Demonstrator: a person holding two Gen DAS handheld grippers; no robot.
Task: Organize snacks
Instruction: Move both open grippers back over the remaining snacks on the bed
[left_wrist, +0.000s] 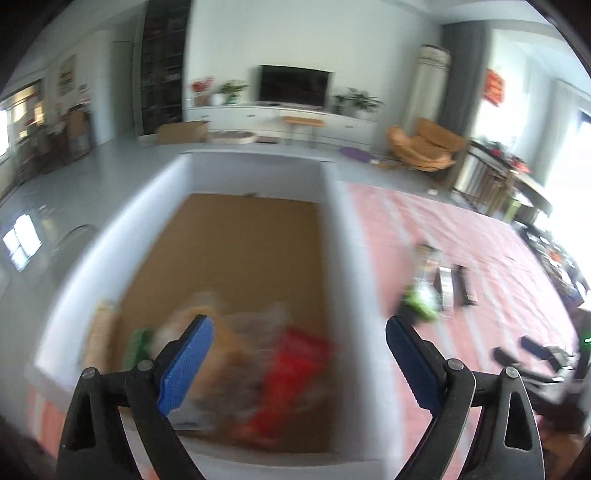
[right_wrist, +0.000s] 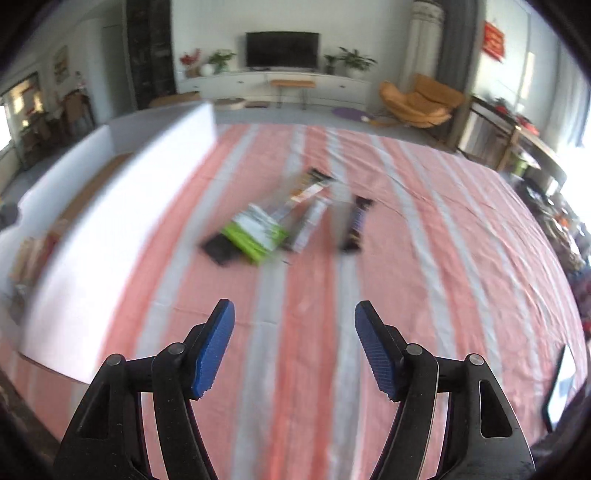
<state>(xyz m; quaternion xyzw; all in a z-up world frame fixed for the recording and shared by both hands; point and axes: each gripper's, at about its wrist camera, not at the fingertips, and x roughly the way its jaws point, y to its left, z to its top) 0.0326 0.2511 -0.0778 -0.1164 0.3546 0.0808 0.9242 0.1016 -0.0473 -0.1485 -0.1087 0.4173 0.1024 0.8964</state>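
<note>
The left gripper (left_wrist: 299, 328), black-framed with ribbed blue pads, tilts down over the white open-topped box (left_wrist: 334, 236), jaws spread wide and empty above blurred snack packets (left_wrist: 258, 354), one red, on its brown cardboard floor. The right gripper (right_wrist: 294, 314) angles down over the pink-and-grey striped tablecloth (right_wrist: 424, 258), jaws parted with nothing between them. Ahead of it lie a lime-green and white packet (right_wrist: 258, 232) and dark wrapped bars (right_wrist: 354, 221), just beside the box; the living room behind has a television (right_wrist: 282, 48).
</note>
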